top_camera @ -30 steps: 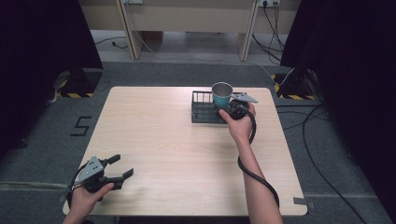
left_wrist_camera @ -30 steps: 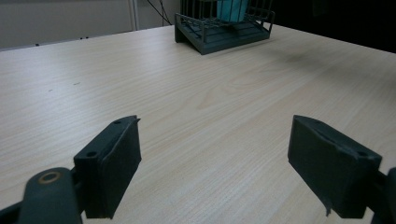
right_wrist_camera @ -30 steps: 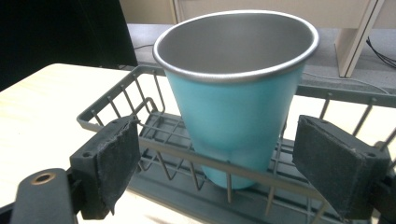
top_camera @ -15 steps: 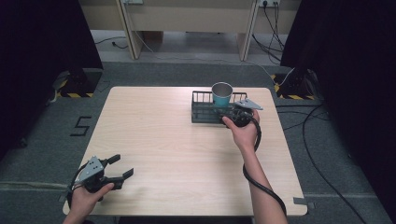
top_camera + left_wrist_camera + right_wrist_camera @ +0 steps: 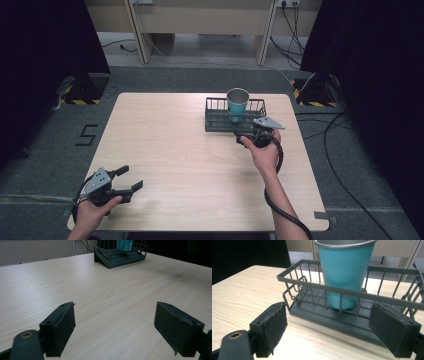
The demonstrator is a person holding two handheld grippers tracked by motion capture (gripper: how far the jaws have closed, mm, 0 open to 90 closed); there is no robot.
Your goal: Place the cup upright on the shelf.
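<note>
High view first: we record a teal cup (image 5: 237, 103) standing upright inside a dark wire basket (image 5: 216, 121) at the far right part of the wooden table (image 5: 190, 165). The right gripper (image 5: 243, 138) sits just in front of the basket's near rim, held by the person's right hand (image 5: 265, 154), with a black cable looping down along the forearm. We find its jaws spread and empty.

Right gripper view confirms this: we see both black pads wide apart, nothing between them, and the cup (image 5: 344, 272) straight ahead behind the basket's (image 5: 317, 286) front rail. The cup has a metal rim and rests on the basket floor, roughly midway along its length. The pads stand clear of the wire.

The left gripper (image 5: 125, 181) lies at the near left corner of the table, well apart from the basket, in the person's left hand (image 5: 92, 212). Left gripper view shows its pads parted over bare tabletop (image 5: 105, 290), gripping nothing, with the basket (image 5: 120, 256) and cup (image 5: 124, 244) far off at the top edge.
</note>
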